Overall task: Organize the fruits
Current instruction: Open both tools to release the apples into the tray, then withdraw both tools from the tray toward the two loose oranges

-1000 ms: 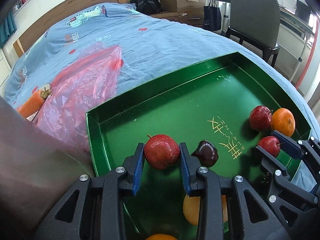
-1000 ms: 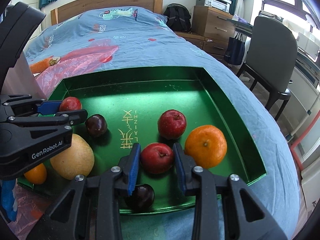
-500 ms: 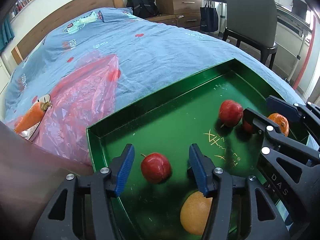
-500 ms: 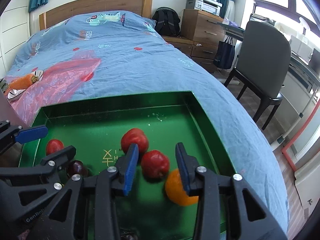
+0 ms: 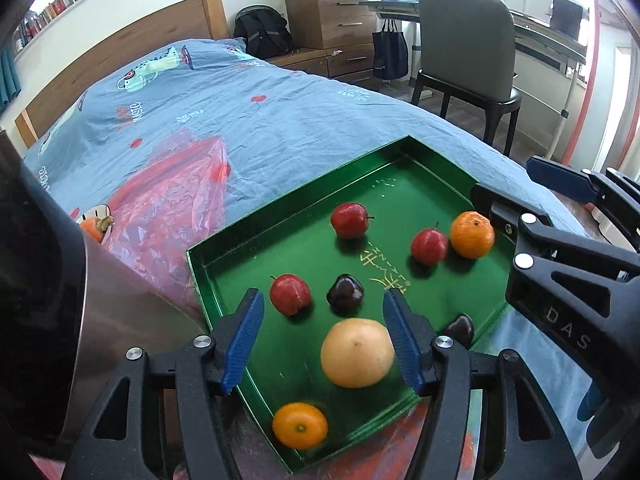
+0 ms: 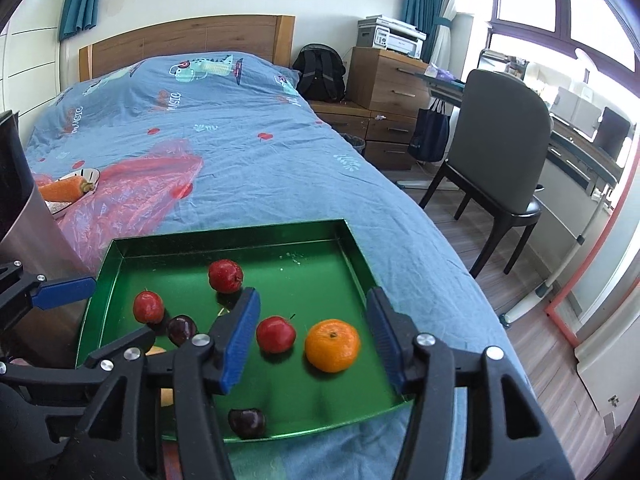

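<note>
left gripper [image 5: 322,338] jaws just opened, empty, right gripper [image 6: 310,338] likewise, fruit loose in green tray [image 5: 208,276], perhaps apples

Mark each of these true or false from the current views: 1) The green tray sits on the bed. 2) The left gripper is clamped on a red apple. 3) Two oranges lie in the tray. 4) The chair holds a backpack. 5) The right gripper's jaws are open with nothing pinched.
1) True: the green tray rests on the blue bedspread.
2) False: the left gripper stands open; the nearest red apple lies free in the tray.
3) True: one orange near the right wall, another orange at the near corner.
4) False: the chair seat is bare; the backpack stands by the headboard.
5) True: the right gripper is open, jaws just widened, touching no fruit.
</note>
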{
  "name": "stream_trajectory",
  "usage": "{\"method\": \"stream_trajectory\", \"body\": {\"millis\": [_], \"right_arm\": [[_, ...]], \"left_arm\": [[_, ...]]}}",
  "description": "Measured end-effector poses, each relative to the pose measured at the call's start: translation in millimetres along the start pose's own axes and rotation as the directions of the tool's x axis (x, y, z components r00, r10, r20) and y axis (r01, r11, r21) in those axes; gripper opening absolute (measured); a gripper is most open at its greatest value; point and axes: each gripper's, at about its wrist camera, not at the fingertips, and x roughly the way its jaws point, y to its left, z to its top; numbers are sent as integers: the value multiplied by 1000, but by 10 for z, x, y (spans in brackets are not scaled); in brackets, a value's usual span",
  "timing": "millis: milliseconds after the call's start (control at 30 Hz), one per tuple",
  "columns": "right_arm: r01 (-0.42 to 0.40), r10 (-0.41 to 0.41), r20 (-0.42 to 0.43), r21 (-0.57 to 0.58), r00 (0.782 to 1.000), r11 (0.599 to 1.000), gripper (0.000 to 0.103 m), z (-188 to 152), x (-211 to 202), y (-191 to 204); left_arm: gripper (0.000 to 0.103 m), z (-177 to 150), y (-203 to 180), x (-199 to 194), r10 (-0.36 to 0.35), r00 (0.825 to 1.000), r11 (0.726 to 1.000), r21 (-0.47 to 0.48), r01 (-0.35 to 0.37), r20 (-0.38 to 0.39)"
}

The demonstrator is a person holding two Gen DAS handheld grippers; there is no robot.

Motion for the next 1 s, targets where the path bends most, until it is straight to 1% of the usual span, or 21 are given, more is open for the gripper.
{"method": "stream_trajectory", "body": {"millis": [67,167,233,267,400,533,600,633,700,1000], "right_arm": [[3,-3,5,1,1000,1000,82,-27,-142,-31],[-2,2,7,-4,1000,1000,82,-84,-353,-51],[-7,7,8,-7,1000,1000,82,-136,-487,-47],[-9,9,8,-8,1000,1000,83,-162,-549,-33],[-17,17,21,-18,1000,1000,83,-284,-822,56],[-43,44,30,-13,999,999,83,-394,-1088,189],[-60,60,37,-11,998,998,85,-443,-1216,260],[-68,68,36,-11,997,998,89,-466,-1267,297],[-79,79,36,-17,996,997,90,-512,-1359,379],[-147,148,30,-25,989,989,90,-733,-1720,761]], "left_arm": [[56,-71,-50,-123,-10,1000,1000,9,10,5],[56,-204,-111,-307,-17,1000,999,29,17,11],[58,-314,-130,-438,-21,1000,999,40,20,17],[61,-361,-132,-492,-19,1000,999,43,18,18],[63,-579,-84,-750,-19,999,999,46,17,43],[64,-783,22,-994,-7,998,999,38,5,64],[65,-886,87,-1102,-2,997,1000,30,0,76],[67,-950,113,-1154,2,997,1000,23,-4,78],[73,-1059,186,-1247,7,997,1000,12,-8,82],[73,-1454,541,-1598,61,993,997,-42,-57,100]]}}
